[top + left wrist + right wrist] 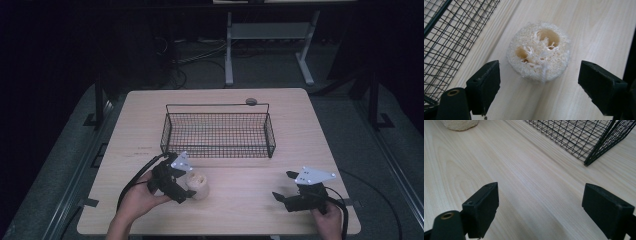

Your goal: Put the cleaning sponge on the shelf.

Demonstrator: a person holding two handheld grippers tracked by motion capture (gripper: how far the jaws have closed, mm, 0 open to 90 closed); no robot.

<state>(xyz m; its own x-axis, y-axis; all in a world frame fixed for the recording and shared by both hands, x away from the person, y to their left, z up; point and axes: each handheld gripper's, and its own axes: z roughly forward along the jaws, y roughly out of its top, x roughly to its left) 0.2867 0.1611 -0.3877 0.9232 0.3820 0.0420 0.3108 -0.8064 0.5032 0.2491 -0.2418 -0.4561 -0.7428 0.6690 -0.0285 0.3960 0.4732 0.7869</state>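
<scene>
A pale loofah sponge (pixel 197 184) with two round holes in its top stands on the wooden table (pixel 240 200), in front of the black wire basket (pixel 218 132). My left gripper (pixel 181 181) is open and sits right beside it. In the left gripper view the loofah sponge (pixel 539 51) lies just ahead of the two spread jaws, apart from both. My right gripper (pixel 286 186) is open over bare wood near the table's front right. In the right gripper view the loofah sponge (pixel 460 124) peeks in at the top left.
The wire basket (pixel 584 137) stands mid-table and looks empty. A small round grey disc (pixel 251 101) lies behind it near the far edge. A white table frame (pixel 270 45) stands on the floor beyond. Bare wood stretches between the two grippers.
</scene>
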